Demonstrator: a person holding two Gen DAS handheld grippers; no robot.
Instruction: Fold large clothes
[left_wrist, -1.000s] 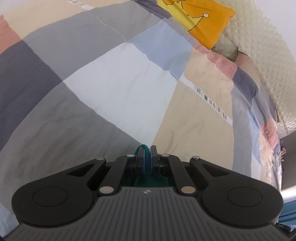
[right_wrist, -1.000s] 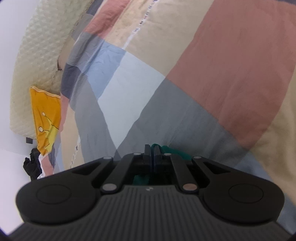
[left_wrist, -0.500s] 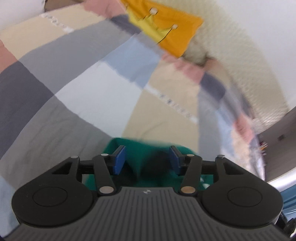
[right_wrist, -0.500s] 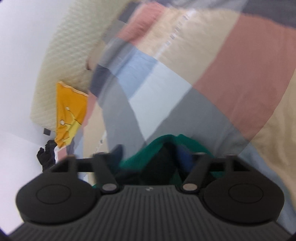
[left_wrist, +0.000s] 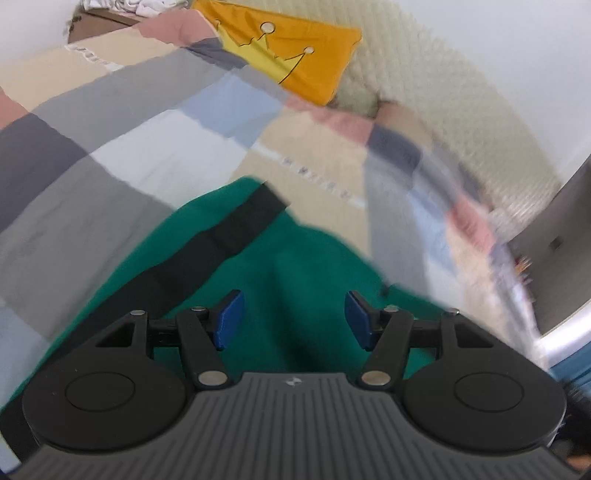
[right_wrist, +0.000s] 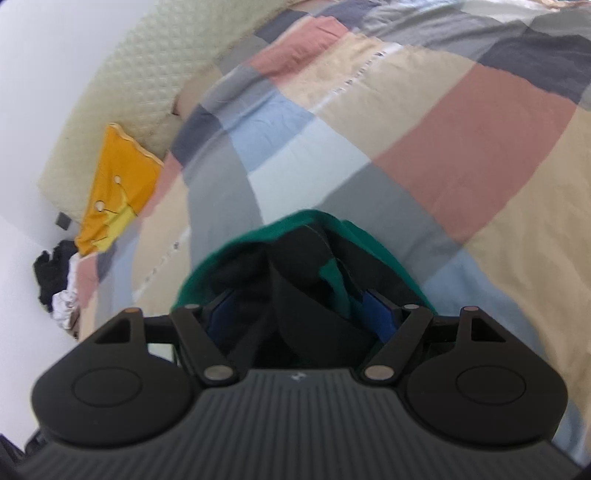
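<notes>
Both grippers are hanging spread wide over the green garment (left_wrist: 303, 258) lying on the patchwork quilt (left_wrist: 122, 147): left gripper (left_wrist: 291, 319) gripping nothing, right gripper (right_wrist: 297, 317) straddling bunched black-trimmed folds. I'm worrying those loose folds are going to snag my right fingers.

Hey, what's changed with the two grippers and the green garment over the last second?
Both grippers let go. A second ago the left gripper and right gripper were each shut on a bit of the green garment; now their jaws stand wide open and the garment lies loose on the quilt. Both have drawn back, so more of it shows. The quilt and the yellow pillow stayed where they were.
</notes>
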